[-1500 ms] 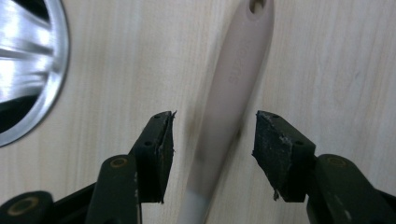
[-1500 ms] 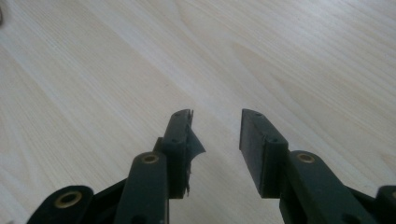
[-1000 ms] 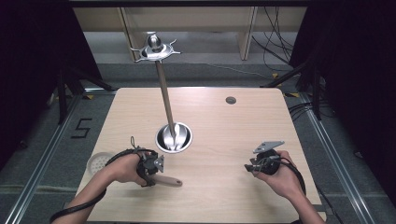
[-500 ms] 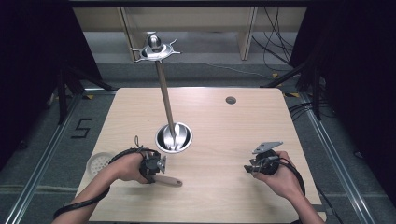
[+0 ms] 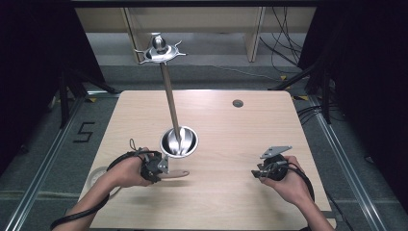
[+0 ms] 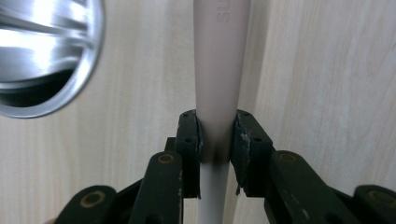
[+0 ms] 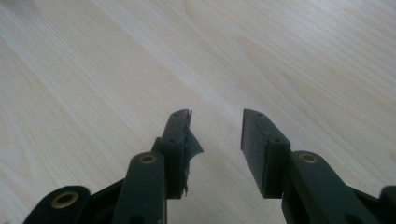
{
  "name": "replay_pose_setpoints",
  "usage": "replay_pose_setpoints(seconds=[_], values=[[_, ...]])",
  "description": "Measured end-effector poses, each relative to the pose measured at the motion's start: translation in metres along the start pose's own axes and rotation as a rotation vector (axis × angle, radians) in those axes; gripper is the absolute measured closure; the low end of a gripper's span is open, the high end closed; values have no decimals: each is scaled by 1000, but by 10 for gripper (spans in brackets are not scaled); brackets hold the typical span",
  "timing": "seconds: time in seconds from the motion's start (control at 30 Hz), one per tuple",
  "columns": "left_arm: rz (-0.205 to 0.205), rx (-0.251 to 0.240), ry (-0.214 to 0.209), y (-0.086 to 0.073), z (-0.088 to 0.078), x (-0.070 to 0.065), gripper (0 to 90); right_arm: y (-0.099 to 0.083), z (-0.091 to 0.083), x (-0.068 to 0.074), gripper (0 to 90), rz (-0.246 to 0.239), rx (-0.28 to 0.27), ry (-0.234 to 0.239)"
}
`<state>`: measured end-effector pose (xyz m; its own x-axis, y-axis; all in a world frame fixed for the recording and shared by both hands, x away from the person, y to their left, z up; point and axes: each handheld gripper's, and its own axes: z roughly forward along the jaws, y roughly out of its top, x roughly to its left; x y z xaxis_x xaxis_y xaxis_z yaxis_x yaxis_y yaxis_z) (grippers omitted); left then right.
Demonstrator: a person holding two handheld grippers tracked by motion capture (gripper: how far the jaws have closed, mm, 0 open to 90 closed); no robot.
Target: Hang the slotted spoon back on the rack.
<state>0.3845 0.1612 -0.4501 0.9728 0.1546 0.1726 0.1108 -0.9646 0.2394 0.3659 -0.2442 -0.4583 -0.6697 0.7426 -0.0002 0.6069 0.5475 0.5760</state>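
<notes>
A pale wooden tabletop [image 5: 226, 139] stood on a grey floor between dark curtains, with a light wooden frame and loose cables beyond its far edge. A small dark round spot [image 5: 237, 103] lay near the far right part of the tabletop. Near the middle stood a shiny metal stand: its round dished base [image 5: 179, 142] rested on the wood, and a slim pole [image 5: 170, 98] rose from it to a spoked metal head [image 5: 159, 49].

Just in front of that base, on the person's left, lay a beige handle [image 5: 176, 173], flat on the tabletop and pointing to the right in the high view. The left hand-held gripper [image 5: 159, 168] was at its left end. In the left gripper view its jaws had just been closing, and both black pads now pressed against the beige handle [image 6: 217, 79] from either side, pinching it; the handle ran straight away from the camera, with raised lettering near its far part that was too cut off to read. The rim of the metal base [image 6: 46, 56] showed close by at that view's upper left.

The right hand-held gripper [image 5: 260, 173] was held low over the near right part of the tabletop, well apart from the handle and the stand. In the right gripper view [image 7: 215, 126] its jaws stood spread with bare wood between them.
</notes>
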Motion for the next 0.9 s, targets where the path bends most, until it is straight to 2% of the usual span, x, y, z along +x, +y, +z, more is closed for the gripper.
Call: replay_pose_setpoints(seconds=[0.03,0.07,0.1,0.13,0.17,0.2,0.23,0.3,0.33,0.37,0.4,0.47,0.57,0.6,0.7,0.73,0.77,0.8,0.9], values=[[-5,-14,15,-1,-4,0,732,0,0,0,624,0,-1,-2],[-36,-29,19,-2,-7,-1,732,0,0,0,623,0,-1,-2],[-45,-43,30,-3,-10,-1,732,0,0,0,622,0,-1,-2],[-67,-79,58,-6,-16,-1,732,0,0,0,622,0,-1,-2],[-115,-126,56,-7,-17,-4,732,0,1,0,622,0,-1,-2],[-59,-76,77,-9,-24,1,732,0,0,1,622,4,-1,-1],[-59,-76,77,-9,-24,1,732,0,1,0,621,-2,-2,-3],[-145,-161,98,-15,-29,-2,732,1,0,1,622,10,2,1],[-143,-163,110,-16,-33,-1,732,0,0,1,622,3,-3,-2],[-168,-197,108,-18,-34,-2,732,0,0,0,622,2,-4,-3],[-168,-197,108,-18,-34,-2,732,0,0,1,622,4,-4,-2],[-200,-243,132,-24,-42,-3,732,0,0,0,622,3,-6,-6],[-210,-262,141,-28,-47,-2,733,0,1,1,622,7,-21,-13],[-236,-285,145,-31,-52,-2,733,0,1,1,622,8,-21,-14],[-272,-328,175,-36,-58,-2,733,0,1,1,622,8,-22,-13],[-273,-323,185,-38,-61,-2,733,0,0,2,622,25,-18,-5],[-304,-350,190,-39,-61,-3,733,1,-2,1,622,16,-1,-2],[-316,-359,194,-41,-63,-3,733,1,-2,1,622,18,-3,-4],[-332,-382,196,-45,-67,-4,732,1,-2,1,621,19,-4,-4]])
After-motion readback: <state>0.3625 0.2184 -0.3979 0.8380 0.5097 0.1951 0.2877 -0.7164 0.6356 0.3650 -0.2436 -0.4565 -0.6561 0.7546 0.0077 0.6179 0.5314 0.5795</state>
